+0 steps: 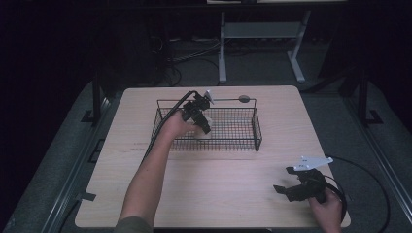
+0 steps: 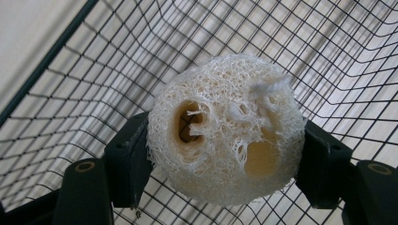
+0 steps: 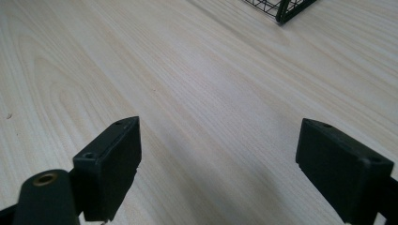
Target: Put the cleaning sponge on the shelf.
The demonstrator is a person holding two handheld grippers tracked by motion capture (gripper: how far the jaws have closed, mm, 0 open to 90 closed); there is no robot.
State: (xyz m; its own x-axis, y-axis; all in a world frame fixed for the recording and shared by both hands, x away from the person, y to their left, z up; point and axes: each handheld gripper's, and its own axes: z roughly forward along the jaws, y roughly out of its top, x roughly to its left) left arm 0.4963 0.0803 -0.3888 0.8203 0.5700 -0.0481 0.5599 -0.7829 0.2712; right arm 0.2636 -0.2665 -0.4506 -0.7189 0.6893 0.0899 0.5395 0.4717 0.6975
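Note:
A pale, fibrous loofah sponge (image 2: pixel 225 131) sits between the two black jaws of my left gripper (image 2: pixel 225 173), which is shut on it. In the high view my left gripper (image 1: pixel 201 127) reaches down into the left part of a black wire basket (image 1: pixel 243 142) at the table's middle, with the loofah sponge (image 1: pixel 204 133) just showing under it. The basket's mesh (image 2: pixel 94 93) lies close behind the sponge. My right gripper (image 1: pixel 286 180) rests low over the table's near right corner, its jaws wide apart and nothing between them; the right gripper (image 3: pixel 218 164) looks across bare wood.
The light wooden table (image 1: pixel 218 194) has free room in front of the basket. A small dark round object (image 1: pixel 244 98) sits at the basket's far rim. One basket corner (image 3: pixel 281 11) shows far ahead of the right gripper. Cables (image 1: pixel 374 184) trail off the table's right edge.

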